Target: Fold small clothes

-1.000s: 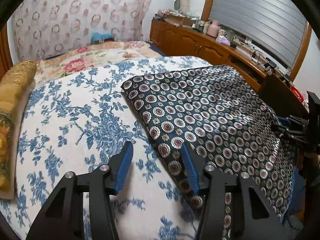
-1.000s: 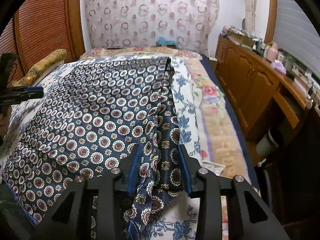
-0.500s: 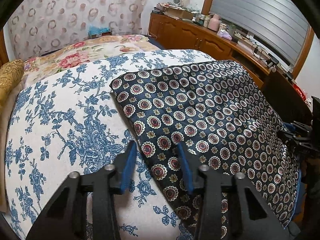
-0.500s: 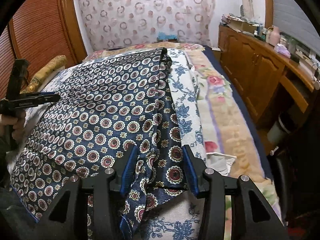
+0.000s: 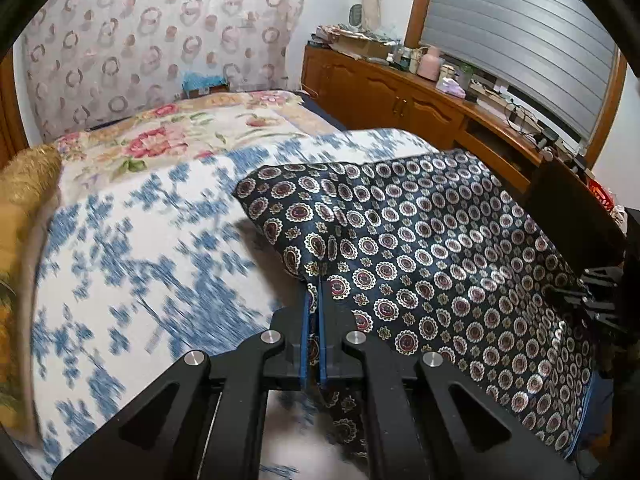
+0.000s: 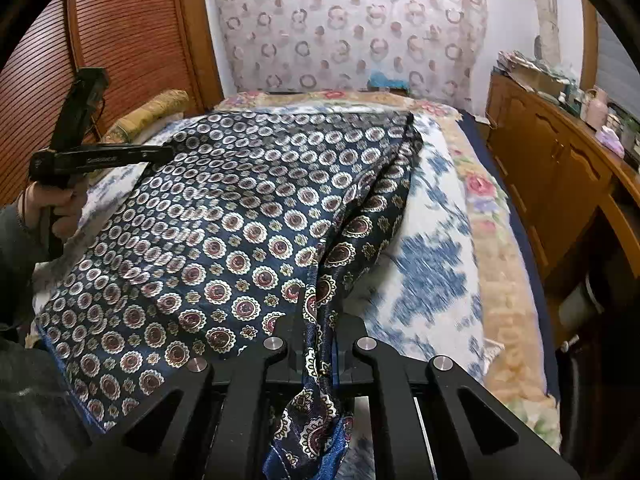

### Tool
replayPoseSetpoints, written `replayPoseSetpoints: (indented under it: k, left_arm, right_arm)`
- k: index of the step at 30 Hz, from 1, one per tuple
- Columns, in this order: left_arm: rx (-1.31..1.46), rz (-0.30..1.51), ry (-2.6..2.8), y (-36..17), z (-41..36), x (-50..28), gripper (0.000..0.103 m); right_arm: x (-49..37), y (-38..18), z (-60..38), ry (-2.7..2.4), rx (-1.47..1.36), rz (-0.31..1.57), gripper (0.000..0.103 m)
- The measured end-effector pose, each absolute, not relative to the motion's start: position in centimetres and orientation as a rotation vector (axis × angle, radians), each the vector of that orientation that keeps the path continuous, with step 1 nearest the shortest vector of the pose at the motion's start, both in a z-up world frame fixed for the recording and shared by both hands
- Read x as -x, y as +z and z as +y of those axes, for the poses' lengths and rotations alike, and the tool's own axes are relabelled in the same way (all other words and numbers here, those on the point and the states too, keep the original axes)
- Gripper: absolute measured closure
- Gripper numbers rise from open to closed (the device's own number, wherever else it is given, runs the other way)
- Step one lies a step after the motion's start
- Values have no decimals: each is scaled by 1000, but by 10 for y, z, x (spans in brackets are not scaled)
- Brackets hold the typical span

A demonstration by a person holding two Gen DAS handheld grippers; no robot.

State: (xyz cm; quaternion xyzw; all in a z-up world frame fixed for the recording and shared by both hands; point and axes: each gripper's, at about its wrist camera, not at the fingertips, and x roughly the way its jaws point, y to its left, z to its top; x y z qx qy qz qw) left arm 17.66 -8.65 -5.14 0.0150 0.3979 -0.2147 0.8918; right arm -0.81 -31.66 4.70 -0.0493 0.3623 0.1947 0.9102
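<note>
A navy cloth with round medallions [image 5: 420, 256] lies spread over the bed. My left gripper [image 5: 314, 286] is shut on the cloth's near left edge, and the fabric rises from the bed there. In the right wrist view the same cloth [image 6: 224, 216] fills the middle. My right gripper [image 6: 320, 308] is shut on its bunched right edge, and a fold hangs down between the fingers. The left gripper [image 6: 160, 154] shows at the cloth's far left, held by a hand [image 6: 56, 210]. The right gripper [image 5: 568, 294] shows dimly at the cloth's right side.
The bed carries a white cover with blue flowers [image 5: 132, 264] and a floral blanket [image 5: 168, 140] behind it. A gold pillow [image 5: 24, 208] lies at the left. A wooden cabinet [image 6: 560, 176] with clutter on top runs along the bed's right side.
Both grippers have shut on the cloth's edges, the left on the near left edge, the right on the bunched right edge. The cloth now lifts slightly off the bed at both grips.
</note>
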Motion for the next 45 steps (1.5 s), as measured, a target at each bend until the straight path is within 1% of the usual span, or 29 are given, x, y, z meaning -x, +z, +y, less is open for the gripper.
replayPoseSetpoints:
  k: [8, 12, 14, 15, 16, 17, 20, 22, 25, 28, 29, 30, 31, 32, 34, 35, 36, 40, 45]
  left_arm:
    - [-78, 799, -344, -37, -49, -211, 99]
    - [-92, 814, -336, -39, -39, -214, 98]
    - [-99, 820, -333, -41, -37, -209, 95]
    - [-106, 818, -319, -42, -36, -205, 94]
    - [-108, 817, -314, -43, -36, -200, 90]
    - [-103, 815, -319, -43, -35, -196, 84]
    - [-93, 823, -343, -51, -31, -178, 75]
    - [-115, 834, -344, -58, -31, -169, 73]
    - [-154, 856, -340, -70, -32, -161, 73]
    - [-155, 872, -340, -79, -32, -155, 72]
    - [-154, 874, -342, -80, -31, -156, 70]
    - [-153, 876, -345, -81, -31, -155, 68]
    - [-154, 873, -348, -82, -31, -153, 67]
    - [-156, 868, -348, -82, -32, -153, 67]
    - [-155, 866, -349, -82, -32, -152, 67]
    - [-153, 868, -349, -82, -32, -152, 64]
    - [-149, 870, -347, -83, -31, -152, 64]
    - [-128, 877, -356, -83, -29, -153, 63]
    - [-132, 877, -356, -83, -30, -153, 63]
  right_arm:
    - [-12, 46, -294, 448, 94, 712, 97]
    - [-19, 39, -286, 438, 95, 716, 97]
    - [-20, 35, -289, 417, 102, 724, 97]
    - [-20, 34, -293, 410, 100, 725, 94]
    - [-20, 34, -295, 404, 100, 728, 93]
    - [-20, 33, -295, 401, 104, 730, 91]
    - [-16, 34, -299, 372, 121, 734, 87]
    - [-13, 36, -305, 357, 131, 731, 86]
    - [-3, 41, -303, 335, 155, 719, 83]
    - [3, 51, -287, 302, 181, 693, 74]
    - [4, 54, -282, 300, 181, 684, 68]
    - [8, 57, -281, 295, 180, 674, 60]
    - [10, 61, -281, 287, 180, 663, 55]
    - [10, 64, -278, 286, 179, 657, 49]
    - [21, 72, -276, 295, 177, 637, 48]
    - [23, 77, -268, 298, 179, 630, 47]
    - [24, 79, -265, 304, 181, 626, 47]
    - [22, 72, -247, 346, 192, 640, 47]
    - [9, 51, -225, 393, 218, 713, 47]
